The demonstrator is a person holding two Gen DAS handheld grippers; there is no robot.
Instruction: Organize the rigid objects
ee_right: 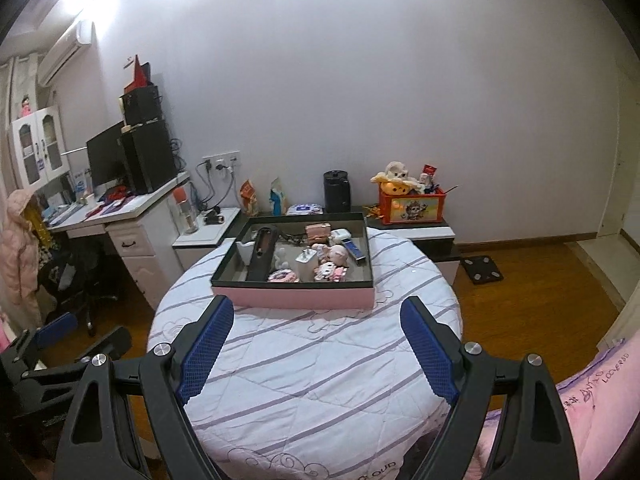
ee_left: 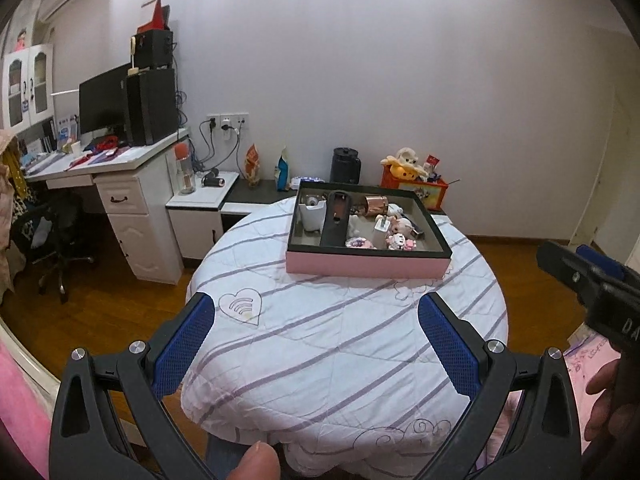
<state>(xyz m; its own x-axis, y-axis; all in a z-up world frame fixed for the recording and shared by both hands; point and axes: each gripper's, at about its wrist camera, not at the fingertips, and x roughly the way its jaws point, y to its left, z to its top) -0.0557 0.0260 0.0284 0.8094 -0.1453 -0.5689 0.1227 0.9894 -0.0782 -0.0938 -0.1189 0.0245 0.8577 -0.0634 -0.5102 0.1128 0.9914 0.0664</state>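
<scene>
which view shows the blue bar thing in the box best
The right wrist view. There the blue bar lies in plain sight near the right wall of the pink box, beside the doll. In the left wrist view the small toys mostly hide it; only a dark end peeks out.

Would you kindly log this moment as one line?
left gripper: open, empty | right gripper: open, empty | pink tray: full, on round table

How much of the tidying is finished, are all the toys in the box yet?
It looks nearly done or not yet begun; I cannot tell which. The small things, like the black tube and the pink doll, all lie in the pink box. The striped cloth around it is bare. Nothing is in hand: the left gripper and right gripper are both open and empty.
</scene>
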